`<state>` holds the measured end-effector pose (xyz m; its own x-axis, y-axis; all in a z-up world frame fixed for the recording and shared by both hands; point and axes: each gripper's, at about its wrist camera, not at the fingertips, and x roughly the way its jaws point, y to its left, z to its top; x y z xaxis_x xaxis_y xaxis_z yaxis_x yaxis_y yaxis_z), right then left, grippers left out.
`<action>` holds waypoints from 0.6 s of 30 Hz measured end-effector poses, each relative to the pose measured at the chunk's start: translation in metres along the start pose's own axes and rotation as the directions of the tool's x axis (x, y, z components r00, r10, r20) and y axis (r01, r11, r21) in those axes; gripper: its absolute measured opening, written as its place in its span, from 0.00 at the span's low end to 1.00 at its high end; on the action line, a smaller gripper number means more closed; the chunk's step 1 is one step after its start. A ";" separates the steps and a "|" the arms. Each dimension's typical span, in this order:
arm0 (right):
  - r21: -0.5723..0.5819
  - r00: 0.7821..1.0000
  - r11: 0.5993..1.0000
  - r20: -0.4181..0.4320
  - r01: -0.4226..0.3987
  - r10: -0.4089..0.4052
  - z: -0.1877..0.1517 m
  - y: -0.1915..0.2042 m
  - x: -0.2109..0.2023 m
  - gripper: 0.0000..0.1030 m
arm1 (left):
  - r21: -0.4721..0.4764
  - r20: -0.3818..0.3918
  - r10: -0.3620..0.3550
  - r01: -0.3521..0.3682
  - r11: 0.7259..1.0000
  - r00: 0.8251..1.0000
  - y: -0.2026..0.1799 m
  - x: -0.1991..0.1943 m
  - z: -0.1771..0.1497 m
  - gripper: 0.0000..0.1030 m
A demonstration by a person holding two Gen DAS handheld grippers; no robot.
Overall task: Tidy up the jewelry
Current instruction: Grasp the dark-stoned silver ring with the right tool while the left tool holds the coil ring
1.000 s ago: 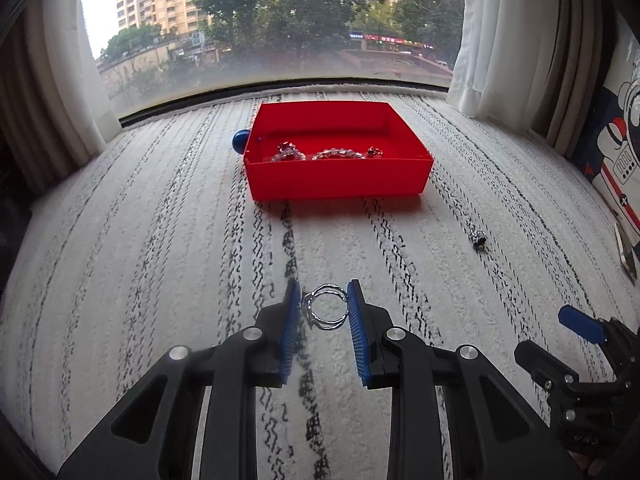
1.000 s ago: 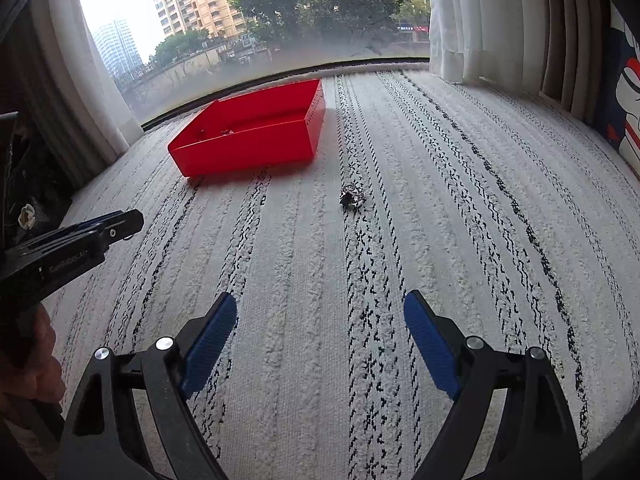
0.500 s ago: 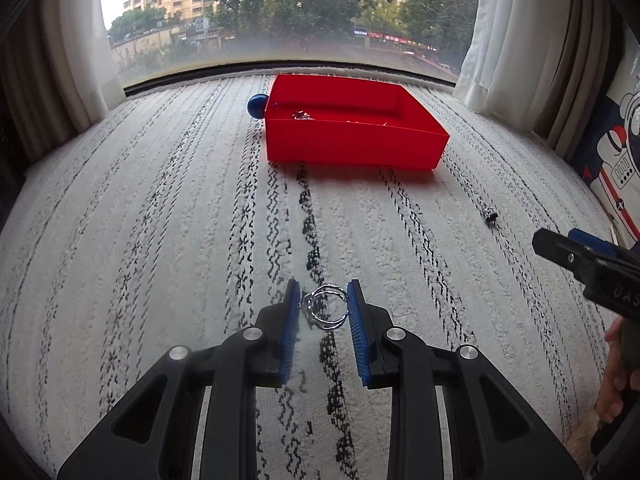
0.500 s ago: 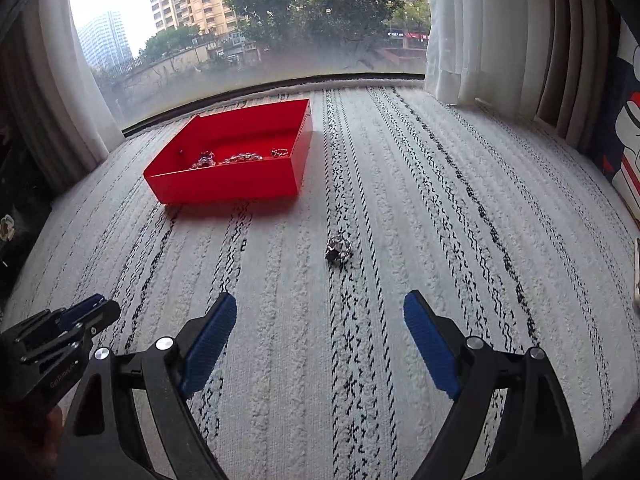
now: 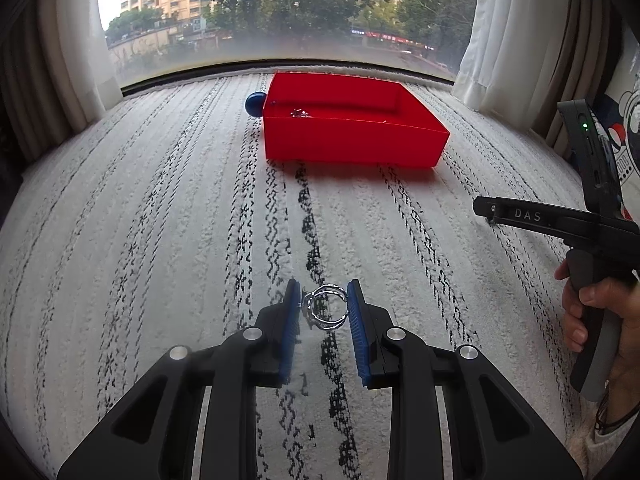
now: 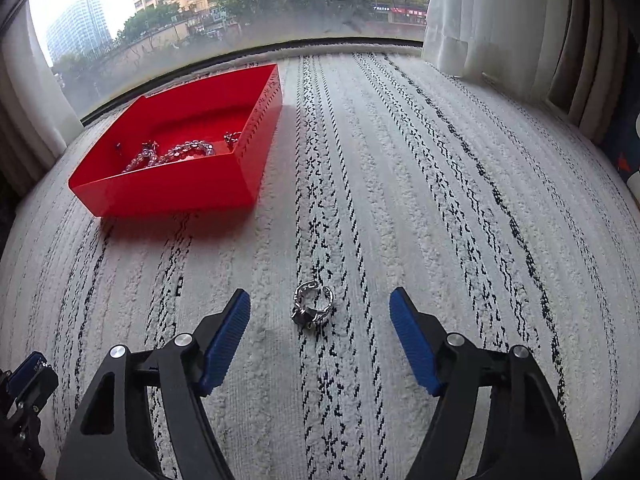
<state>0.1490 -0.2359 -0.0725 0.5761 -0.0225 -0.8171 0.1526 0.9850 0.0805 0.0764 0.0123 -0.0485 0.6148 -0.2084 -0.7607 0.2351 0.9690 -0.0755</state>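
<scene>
My left gripper [image 5: 323, 307] is shut on a silver ring [image 5: 325, 307], pinched between its blue pads just above the striped white rug. A red tray [image 5: 352, 148] stands further back and holds a bead bracelet [image 6: 176, 152] and small pieces. My right gripper [image 6: 319, 320] straddles a second silver chain-style ring [image 6: 313, 307] that lies on the rug. Its jaws are closing, and the pads stand well apart from the ring on both sides. From the left wrist view the right gripper [image 5: 486, 209] shows at the right, side-on, with a hand [image 5: 592, 308] on its grip.
A dark blue ball [image 5: 255, 104] sits against the tray's far left corner. White curtains [image 6: 460, 16] hang at the right, darker ones at the left, and a window ledge bounds the rug at the back. A printed cushion [image 5: 624, 136] lies at the far right.
The right gripper moved forward until the loose ring lies between its fingers, and its jaws have narrowed. The left gripper sank slightly, still holding its ring.
</scene>
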 end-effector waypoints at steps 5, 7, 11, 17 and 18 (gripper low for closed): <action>-0.011 1.000 1.000 0.001 0.026 -0.026 -0.001 0.000 0.005 0.51 | 0.001 -0.001 -0.001 0.001 1.000 1.000 0.000 0.001 0.000 0.22; -0.019 0.998 0.998 0.009 0.054 -0.054 -0.002 0.001 0.004 0.44 | 0.002 0.000 0.002 -0.002 1.000 1.000 0.000 0.001 0.000 0.22; -0.036 0.999 0.998 0.019 0.049 -0.048 -0.004 0.004 0.003 0.29 | 0.004 -0.001 0.002 -0.002 1.000 1.000 -0.001 0.002 -0.001 0.22; -0.080 0.998 0.995 0.030 0.061 -0.059 -0.004 0.014 0.002 0.20 | 0.006 -0.002 0.000 0.000 1.000 1.000 -0.002 0.002 -0.001 0.22; -0.073 0.998 0.996 0.028 0.054 -0.052 -0.004 0.012 0.002 0.20 | 0.007 -0.002 -0.002 0.002 1.000 1.000 -0.002 0.002 -0.001 0.22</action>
<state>0.1486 -0.2230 -0.0755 0.5897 -0.0788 -0.8038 0.1244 0.9922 -0.0060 0.0764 0.0099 -0.0502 0.6131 -0.2098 -0.7616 0.2414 0.9677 -0.0723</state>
